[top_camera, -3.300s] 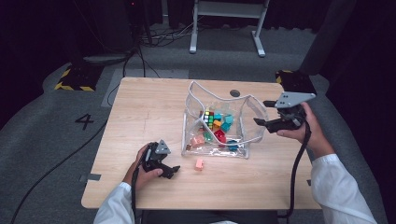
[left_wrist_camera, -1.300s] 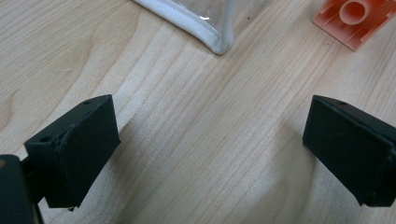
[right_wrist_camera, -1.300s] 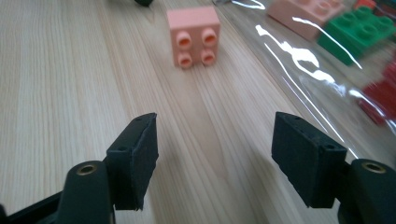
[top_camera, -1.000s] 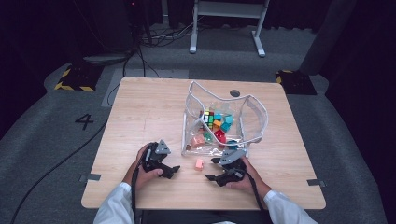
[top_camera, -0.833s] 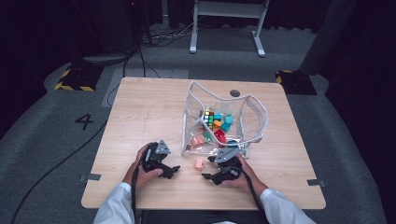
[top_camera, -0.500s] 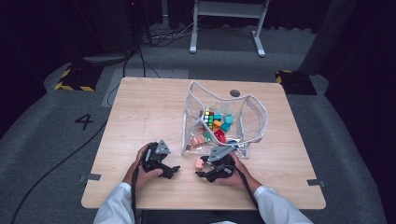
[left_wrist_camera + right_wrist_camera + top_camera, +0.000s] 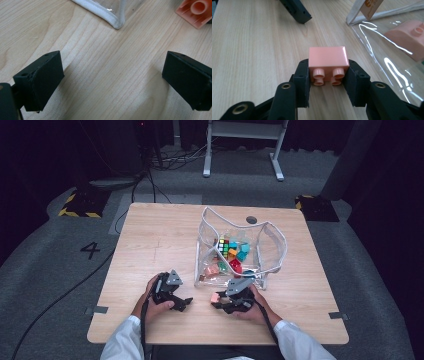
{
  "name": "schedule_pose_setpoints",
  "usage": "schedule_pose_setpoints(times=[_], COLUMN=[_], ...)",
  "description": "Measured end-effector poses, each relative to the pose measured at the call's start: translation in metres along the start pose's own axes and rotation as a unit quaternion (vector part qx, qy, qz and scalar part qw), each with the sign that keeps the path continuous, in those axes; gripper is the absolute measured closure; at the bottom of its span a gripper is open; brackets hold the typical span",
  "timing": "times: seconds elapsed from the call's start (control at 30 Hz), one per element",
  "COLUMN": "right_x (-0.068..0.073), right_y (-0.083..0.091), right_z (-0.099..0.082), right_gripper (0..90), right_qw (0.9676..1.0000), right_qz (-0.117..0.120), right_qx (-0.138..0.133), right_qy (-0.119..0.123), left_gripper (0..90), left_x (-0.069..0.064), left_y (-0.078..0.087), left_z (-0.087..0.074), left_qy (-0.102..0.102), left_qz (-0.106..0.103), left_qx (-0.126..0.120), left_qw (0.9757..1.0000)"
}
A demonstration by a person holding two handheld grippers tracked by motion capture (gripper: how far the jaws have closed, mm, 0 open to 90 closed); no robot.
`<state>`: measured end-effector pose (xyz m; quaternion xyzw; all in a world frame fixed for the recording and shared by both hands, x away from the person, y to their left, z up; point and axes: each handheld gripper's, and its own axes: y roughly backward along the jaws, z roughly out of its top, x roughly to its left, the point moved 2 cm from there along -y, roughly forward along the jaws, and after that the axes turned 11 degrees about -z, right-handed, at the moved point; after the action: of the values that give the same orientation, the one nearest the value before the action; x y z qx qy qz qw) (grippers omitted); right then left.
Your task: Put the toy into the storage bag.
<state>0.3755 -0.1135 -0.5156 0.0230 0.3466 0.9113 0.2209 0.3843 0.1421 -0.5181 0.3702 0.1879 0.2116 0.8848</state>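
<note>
Right gripper (image 7: 327,75) fingers just closing, squeezing pink block (image 7: 328,65) near counter (image 7: 150,235) front edge | left gripper (image 7: 120,75) fingers wide apart, holding nothing | clear bag (image 7: 270,245) beside block

A smooth, glossy plastic brick (image 7: 328,65) lies on the matt pale wood table (image 7: 150,240) beside a clear, shiny plastic bag (image 7: 270,245).

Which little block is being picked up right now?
Find the clear plastic bag of toys mid-table. Just outside its near edge, the right gripper has been closing its fingers on a pink stud-topped brick. Every other brick in view lies inside the bag.
</note>
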Motion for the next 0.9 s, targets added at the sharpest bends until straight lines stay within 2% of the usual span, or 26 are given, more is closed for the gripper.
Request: schedule_pose_setpoints(times=[0.1, 0.13, 0.27, 0.3, 0.33, 0.43, 0.47, 0.57, 0.6, 0.63, 0.67, 0.7, 0.8, 0.87, 0.9], right_x=[-0.001, -0.001, -0.003, -0.004, -0.006, -0.006, -0.008, -0.011, -0.012, -0.012, -0.014, -0.017, -0.025, -0.032, -0.034], right_y=[0.008, 0.012, 0.023, 0.025, 0.026, 0.034, 0.036, 0.044, 0.047, 0.052, 0.056, 0.06, 0.075, 0.082, 0.086], right_z=[-0.007, -0.01, -0.02, -0.022, -0.024, -0.03, -0.031, -0.038, -0.041, -0.044, -0.047, -0.049, -0.055, -0.059, -0.061], right_gripper=[58.9, 58.9, 59.0, 59.0, 59.0, 59.0, 59.0, 59.0, 59.0, 59.0, 59.0, 59.0, 59.0, 59.0, 59.0], right_qw=[1.0, 1.0, 0.9999, 1.0, 0.9998, 1.0, 0.9998, 0.9998, 0.9998, 0.9996, 0.9995, 0.9994, 0.9989, 0.9987, 0.9986], right_qz=[0.002, -0.001, -0.004, -0.004, -0.002, -0.007, -0.01, -0.017, -0.021, -0.024, -0.027, -0.03, -0.035, -0.047, -0.05], right_qx=[-0.004, 0.004, 0.007, 0.001, -0.012, -0.003, -0.009, -0.005, -0.001, 0.009, 0.012, 0.012, 0.005, -0.005, -0.002], right_qy=[0.006, -0.002, -0.008, -0.003, 0.014, 0.005, 0.012, 0.006, 0.001, -0.015, -0.015, -0.014, -0.032, -0.018, -0.018], left_gripper=[3.7, 3.6, 3.6, 3.6, 3.6, 3.6, 3.6, 3.7, 3.7, 3.7, 3.7, 3.7, 3.7, 3.6, 3.7], left_x=[0.0, 0.0, 0.0, 0.0, 0.0, 0.0, 0.0, 0.0, 0.0, 0.0, 0.0, 0.0, 0.0, 0.0, 0.0], left_y=[0.0, 0.0, 0.0, 0.0, 0.0, 0.0, 0.0, 0.0, 0.0, 0.0, 0.0, 0.0, 0.0, 0.0, 0.0], left_z=[0.0, 0.0, 0.0, 0.0, 0.0, 0.0, 0.0, 0.0, 0.0, 0.0, 0.0, 0.0, 0.0, 0.0, 0.0], left_qy=[0.001, 0.0, 0.001, 0.0, 0.001, 0.001, 0.0, 0.0, -0.001, -0.004, -0.004, -0.002, -0.002, -0.002, -0.002], left_qz=[0.0, 0.0, 0.0, 0.0, 0.0, 0.0, 0.0, 0.0, -0.001, -0.001, -0.001, -0.002, -0.002, -0.002, -0.002], left_qx=[-0.001, -0.001, -0.001, -0.001, -0.001, -0.001, -0.002, -0.002, -0.001, 0.001, 0.001, 0.0, 0.0, 0.0, 0.0], left_qw=[1.0, 1.0, 1.0, 1.0, 1.0, 1.0, 1.0, 1.0, 1.0, 1.0, 1.0, 1.0, 1.0, 1.0, 1.0])
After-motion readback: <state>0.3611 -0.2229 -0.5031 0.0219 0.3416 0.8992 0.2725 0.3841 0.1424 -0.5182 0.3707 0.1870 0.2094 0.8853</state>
